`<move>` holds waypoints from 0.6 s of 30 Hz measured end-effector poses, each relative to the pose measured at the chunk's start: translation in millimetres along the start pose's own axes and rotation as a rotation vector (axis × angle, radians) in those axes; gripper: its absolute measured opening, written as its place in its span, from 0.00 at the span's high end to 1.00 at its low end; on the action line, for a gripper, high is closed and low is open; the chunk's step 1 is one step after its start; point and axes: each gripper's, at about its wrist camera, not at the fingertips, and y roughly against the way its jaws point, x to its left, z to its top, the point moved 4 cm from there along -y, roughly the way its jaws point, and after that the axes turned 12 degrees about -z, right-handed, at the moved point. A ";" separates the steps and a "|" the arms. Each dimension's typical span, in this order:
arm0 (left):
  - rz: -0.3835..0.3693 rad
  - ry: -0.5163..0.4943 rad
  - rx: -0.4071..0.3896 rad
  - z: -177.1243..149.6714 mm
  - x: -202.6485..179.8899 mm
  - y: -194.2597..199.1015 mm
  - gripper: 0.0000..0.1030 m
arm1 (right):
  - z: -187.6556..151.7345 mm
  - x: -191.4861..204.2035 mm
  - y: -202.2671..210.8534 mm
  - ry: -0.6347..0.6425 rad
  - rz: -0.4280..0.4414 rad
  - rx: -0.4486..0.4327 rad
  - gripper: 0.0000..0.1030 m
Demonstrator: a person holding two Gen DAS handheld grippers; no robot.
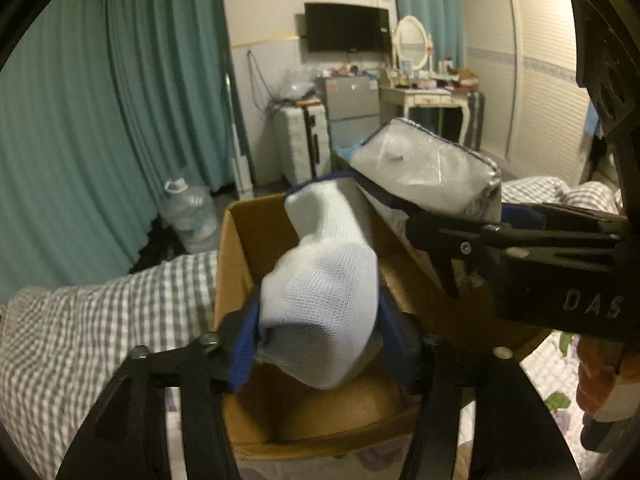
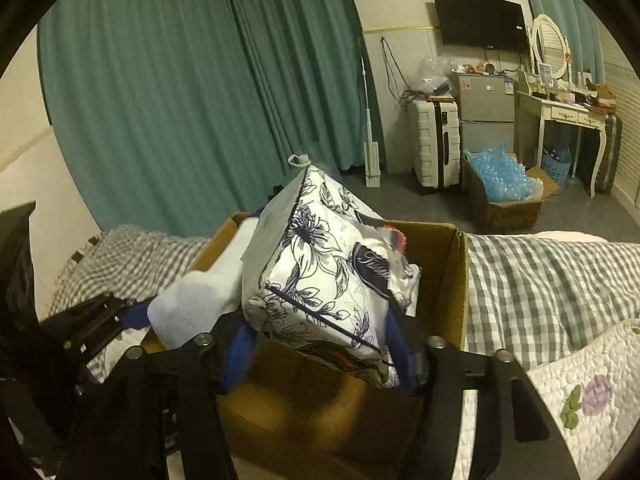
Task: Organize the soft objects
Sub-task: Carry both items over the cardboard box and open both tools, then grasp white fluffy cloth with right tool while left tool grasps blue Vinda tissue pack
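Note:
My left gripper (image 1: 318, 344) is shut on a white sock (image 1: 324, 280) and holds it above an open cardboard box (image 1: 236, 240) on the bed. The sock also shows at the left in the right wrist view (image 2: 192, 308). My right gripper (image 2: 320, 348) is shut on a white floral soft pack (image 2: 324, 272) wrapped in plastic, held above the same box (image 2: 452, 276). In the left wrist view this pack (image 1: 424, 168) is at upper right, with the right gripper (image 1: 520, 248) coming in from the right. The box floor is bare where visible.
The box stands on a bed with a grey checked blanket (image 2: 552, 276) and a floral quilt (image 2: 576, 392). Teal curtains (image 2: 180, 92), a white suitcase (image 2: 436, 140), a small fridge (image 2: 486, 108), a dressing table (image 2: 568, 116) and a box of blue packing (image 2: 504, 188) lie beyond.

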 end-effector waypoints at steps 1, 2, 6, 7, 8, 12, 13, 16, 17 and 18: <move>0.009 -0.001 -0.015 0.1 0.2 5.2 0.27 | 1.5 -3.6 1.3 -0.004 0.001 -0.004 0.33; 0.018 0.002 -0.031 1.5 -0.2 11.3 0.19 | 2.6 -4.2 5.1 -0.005 -0.001 -0.008 0.30; 0.038 0.047 -0.070 12.5 2.2 43.2 0.14 | 14.8 -4.6 37.8 0.009 -0.066 -0.081 0.11; 0.044 0.056 -0.078 14.9 2.7 53.7 0.14 | 18.9 -4.2 53.1 0.017 -0.083 -0.101 0.11; 0.050 0.061 -0.090 17.1 2.1 69.1 0.14 | 21.6 -3.3 65.1 0.024 -0.091 -0.113 0.11; 0.070 0.047 -0.123 21.4 -5.1 115.1 0.10 | 31.6 -2.6 127.5 0.067 -0.137 -0.172 0.06; 0.073 0.040 -0.129 19.6 -7.9 129.8 0.08 | 32.4 -2.0 147.6 0.082 -0.153 -0.187 0.05; 0.066 0.037 -0.151 12.1 -13.3 162.8 0.07 | 27.2 1.6 191.5 0.129 -0.198 -0.203 0.02; 0.065 0.038 -0.152 5.0 -15.7 175.8 0.07 | 21.5 3.1 204.6 0.148 -0.209 -0.200 0.02; 0.071 0.039 -0.156 1.1 -17.8 183.1 0.07 | 13.5 5.5 216.1 0.170 -0.216 -0.190 0.02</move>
